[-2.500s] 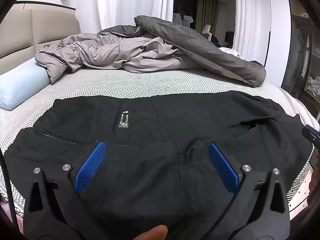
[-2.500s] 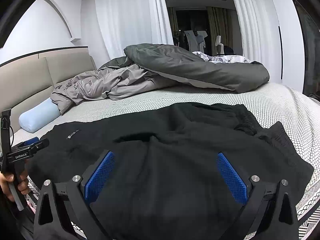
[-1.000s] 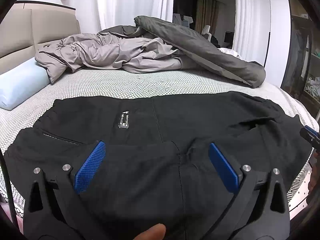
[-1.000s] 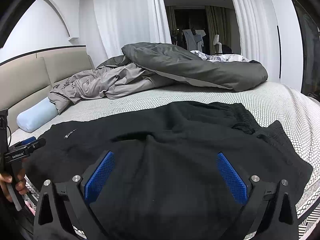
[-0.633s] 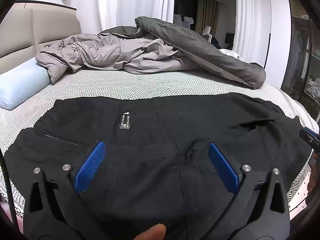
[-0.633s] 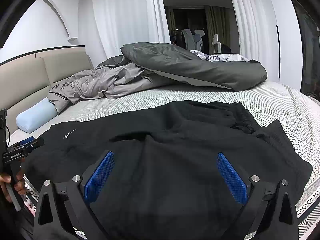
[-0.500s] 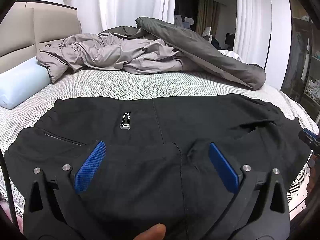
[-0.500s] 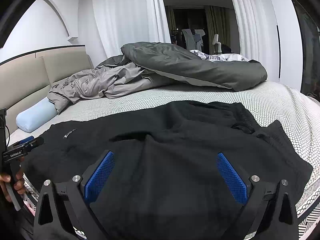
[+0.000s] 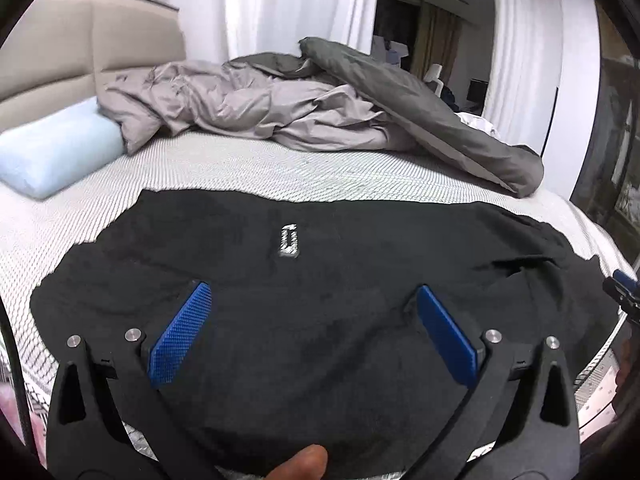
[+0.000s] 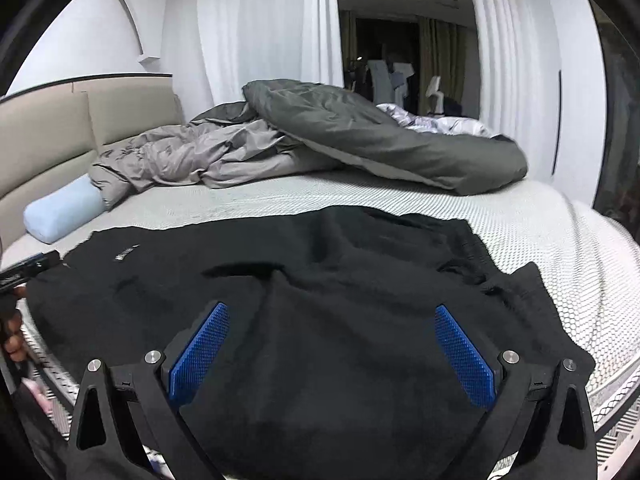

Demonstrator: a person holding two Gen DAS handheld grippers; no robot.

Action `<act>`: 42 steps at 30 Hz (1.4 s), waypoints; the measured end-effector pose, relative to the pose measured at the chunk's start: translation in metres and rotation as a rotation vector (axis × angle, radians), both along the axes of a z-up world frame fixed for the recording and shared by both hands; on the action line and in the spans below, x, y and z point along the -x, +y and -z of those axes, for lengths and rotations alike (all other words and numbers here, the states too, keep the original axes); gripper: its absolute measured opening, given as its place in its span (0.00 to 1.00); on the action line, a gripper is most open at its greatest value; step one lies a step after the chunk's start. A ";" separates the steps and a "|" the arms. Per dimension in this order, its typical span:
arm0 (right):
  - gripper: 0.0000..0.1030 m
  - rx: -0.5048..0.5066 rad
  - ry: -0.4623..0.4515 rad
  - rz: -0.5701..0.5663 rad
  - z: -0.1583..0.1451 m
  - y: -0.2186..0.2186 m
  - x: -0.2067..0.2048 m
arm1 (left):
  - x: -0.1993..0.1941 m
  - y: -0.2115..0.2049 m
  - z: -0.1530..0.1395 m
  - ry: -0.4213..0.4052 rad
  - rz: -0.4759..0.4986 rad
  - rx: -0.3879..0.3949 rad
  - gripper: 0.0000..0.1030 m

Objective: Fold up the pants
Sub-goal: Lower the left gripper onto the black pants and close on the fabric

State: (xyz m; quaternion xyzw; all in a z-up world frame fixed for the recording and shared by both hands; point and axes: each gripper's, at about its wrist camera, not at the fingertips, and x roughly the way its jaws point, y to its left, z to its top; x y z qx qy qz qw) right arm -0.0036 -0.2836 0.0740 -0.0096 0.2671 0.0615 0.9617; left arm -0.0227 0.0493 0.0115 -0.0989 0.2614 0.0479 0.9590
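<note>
Black pants lie spread across the near part of the bed, a small white label on the cloth. In the right wrist view the same pants show a raised fold near the middle and a rumpled right edge. My left gripper hovers open over the pants' near edge, blue pads wide apart, nothing between them. My right gripper is likewise open above the cloth. The right gripper's tip peeks in at the left view's right edge; the left gripper's tip shows at the right view's left edge.
A crumpled grey duvet is heaped at the back of the bed, with a pale blue pillow at the left by the beige headboard. White patterned mattress surrounds the pants. A fingertip shows at the bottom.
Both views have shifted and blurred: both grippers have lifted and moved, so the pants sit lower and farther in view. Both stay open and the pants lie as before.
</note>
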 end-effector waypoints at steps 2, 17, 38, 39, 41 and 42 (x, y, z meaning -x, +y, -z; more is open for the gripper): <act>1.00 0.009 -0.005 -0.005 -0.006 -0.006 0.003 | 0.009 0.014 -0.001 0.005 -0.012 0.026 0.99; 1.00 -0.117 0.083 0.105 0.010 -0.079 0.040 | 0.083 0.145 0.027 0.114 -0.286 0.165 0.99; 1.00 -0.389 0.190 0.234 0.044 -0.146 0.068 | 0.059 0.220 0.054 0.101 -0.365 0.315 0.01; 0.97 -0.425 0.192 0.250 0.050 -0.156 0.070 | 0.053 0.218 0.050 0.105 -0.364 0.319 0.00; 0.84 -0.508 0.178 0.220 0.055 -0.168 0.066 | 0.054 0.216 0.049 0.113 -0.361 0.302 0.00; 0.80 -0.551 0.157 0.212 0.057 -0.175 0.062 | 0.057 0.216 0.047 0.113 -0.359 0.298 0.00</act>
